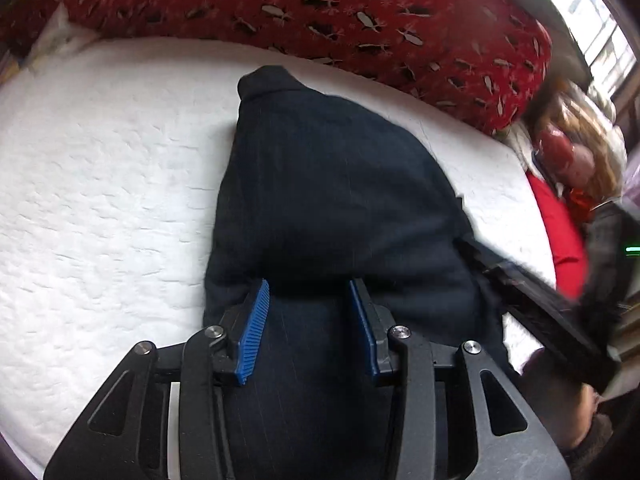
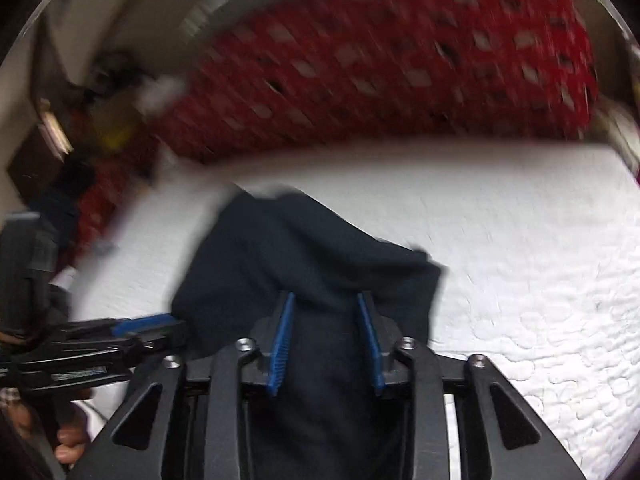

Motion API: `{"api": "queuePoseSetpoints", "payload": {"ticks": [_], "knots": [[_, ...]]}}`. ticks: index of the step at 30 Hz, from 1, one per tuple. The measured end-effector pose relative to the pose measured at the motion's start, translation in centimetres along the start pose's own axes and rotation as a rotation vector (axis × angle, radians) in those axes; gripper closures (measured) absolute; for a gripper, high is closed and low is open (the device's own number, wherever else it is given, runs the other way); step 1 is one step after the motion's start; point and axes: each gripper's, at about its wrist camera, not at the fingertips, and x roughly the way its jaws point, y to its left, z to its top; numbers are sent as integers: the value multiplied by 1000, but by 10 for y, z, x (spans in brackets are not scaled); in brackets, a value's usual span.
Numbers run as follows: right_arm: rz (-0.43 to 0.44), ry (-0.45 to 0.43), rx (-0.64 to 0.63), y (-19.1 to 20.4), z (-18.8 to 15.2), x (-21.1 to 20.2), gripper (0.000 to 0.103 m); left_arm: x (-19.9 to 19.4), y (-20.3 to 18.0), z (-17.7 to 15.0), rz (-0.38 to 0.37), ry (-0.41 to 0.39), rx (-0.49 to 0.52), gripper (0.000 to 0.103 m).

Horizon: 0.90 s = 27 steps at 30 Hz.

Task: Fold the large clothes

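A dark navy garment [image 1: 332, 184] lies bunched on the white quilted bed [image 1: 100, 184], narrowing toward its far end. My left gripper [image 1: 308, 292] points down onto its near part. The blue pads [image 1: 254, 332] stand apart, with cloth in the gap and a fold over the tips, and I see no pinch. The right gripper [image 2: 325, 300] sits the same way over the garment [image 2: 304, 248], its pads [image 2: 282, 348] apart and dark cloth filling the gap. In the blurred right wrist view the left gripper [image 2: 140, 328] shows at the cloth's left edge. The right gripper's black body [image 1: 532, 300] shows at the cloth's right edge.
A red patterned pillow [image 1: 320, 12] runs along the far side of the bed [image 2: 520, 240]. Red cloth [image 1: 564, 236] and clutter lie past the bed's right edge. A person's fingers [image 2: 70, 446] hold the left tool. White quilt stretches left of the garment.
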Motion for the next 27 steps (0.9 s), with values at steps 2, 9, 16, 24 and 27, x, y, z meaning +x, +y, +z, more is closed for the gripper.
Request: {"api": "queuePoseSetpoints", "payload": {"ticks": [2, 9, 16, 24, 27], "knots": [[-17, 21, 48, -19, -4, 17, 78, 2, -2, 2, -18, -21, 19, 57], [31, 15, 82, -35, 0, 4, 77, -26, 4, -1, -74, -20, -32, 52], [212, -98, -41, -1, -47, -98, 73, -70, 7, -70, 9, -53, 24, 47], [-65, 39, -147, 2, -100, -69, 63, -54, 29, -87, -34, 58, -118, 37], [29, -5, -69, 3, -94, -108, 70, -81, 17, -96, -11, -3, -29, 37]]}}
